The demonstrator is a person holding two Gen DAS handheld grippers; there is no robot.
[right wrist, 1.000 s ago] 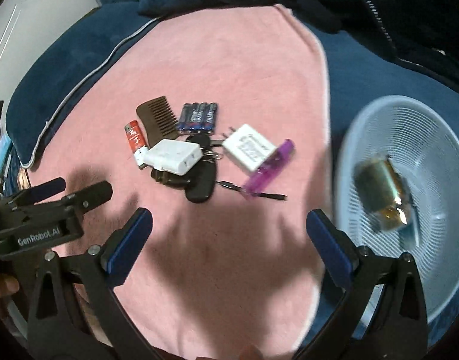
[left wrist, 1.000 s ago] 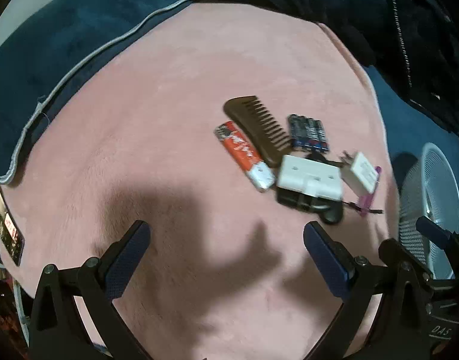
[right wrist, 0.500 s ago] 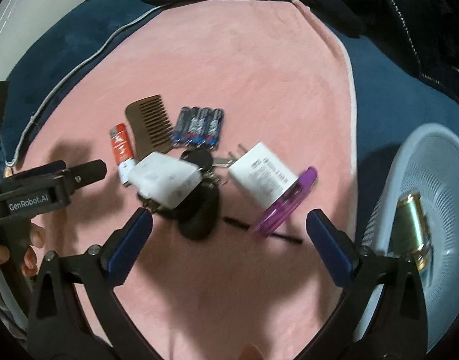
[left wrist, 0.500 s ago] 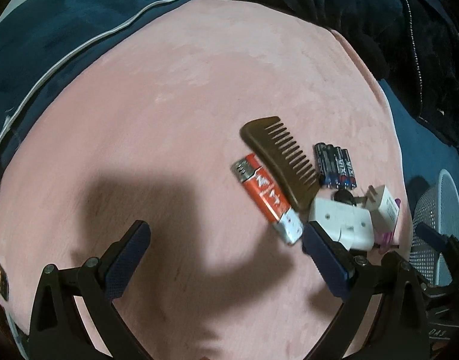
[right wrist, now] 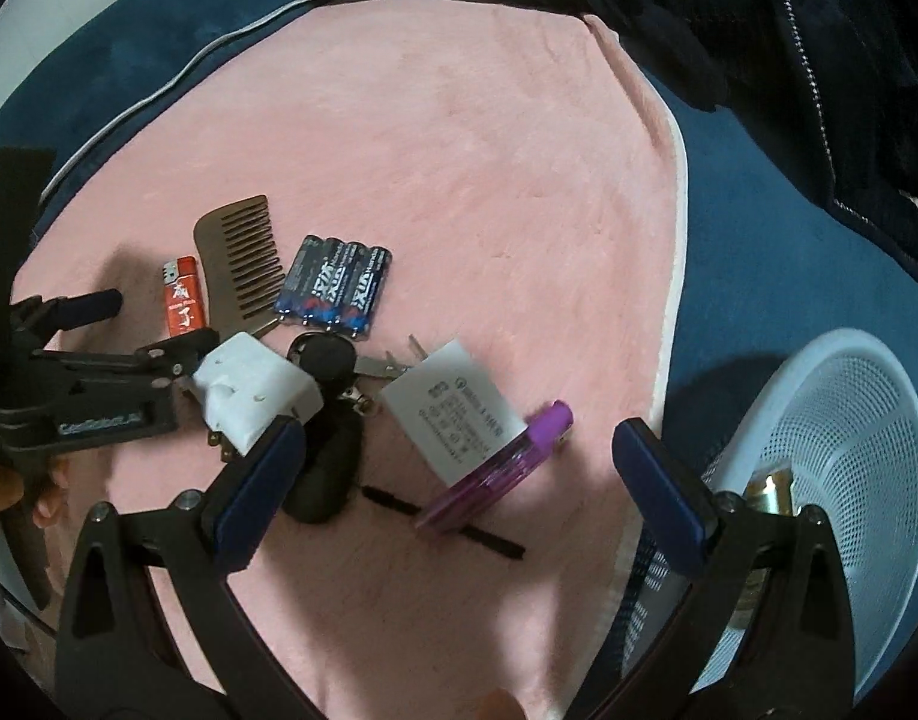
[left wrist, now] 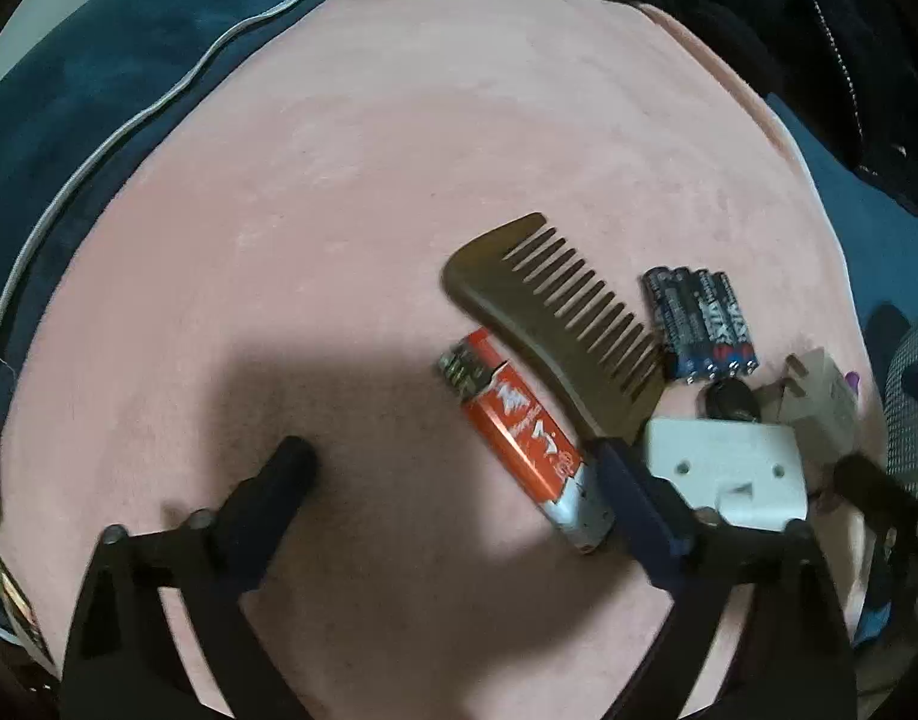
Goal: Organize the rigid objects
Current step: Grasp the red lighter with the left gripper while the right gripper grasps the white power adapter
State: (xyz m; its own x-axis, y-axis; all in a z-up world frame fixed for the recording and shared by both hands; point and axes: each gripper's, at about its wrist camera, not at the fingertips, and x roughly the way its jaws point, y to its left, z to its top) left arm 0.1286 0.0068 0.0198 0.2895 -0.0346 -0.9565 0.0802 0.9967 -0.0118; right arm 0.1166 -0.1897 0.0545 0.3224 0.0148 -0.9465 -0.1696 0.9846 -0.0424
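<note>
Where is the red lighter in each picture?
Left wrist view: the red lighter lies right of the middle, low down, beside the comb.
Right wrist view: the red lighter is at the left, above the middle, again beside the comb.
Shared landmark: the blue batteries lie on the comb's other side in both.

Indoor light is dim and warm, falling from above and behind the cameras. The left hand-held gripper (left wrist: 453, 474) throws a broad dark shadow across the pink blanket (left wrist: 399, 180) beneath it. Motion blur smears that view, worst at its fingers. The right wrist view is sharper. Fisheye distortion bends both pictures, with black vignetted corners.
</note>
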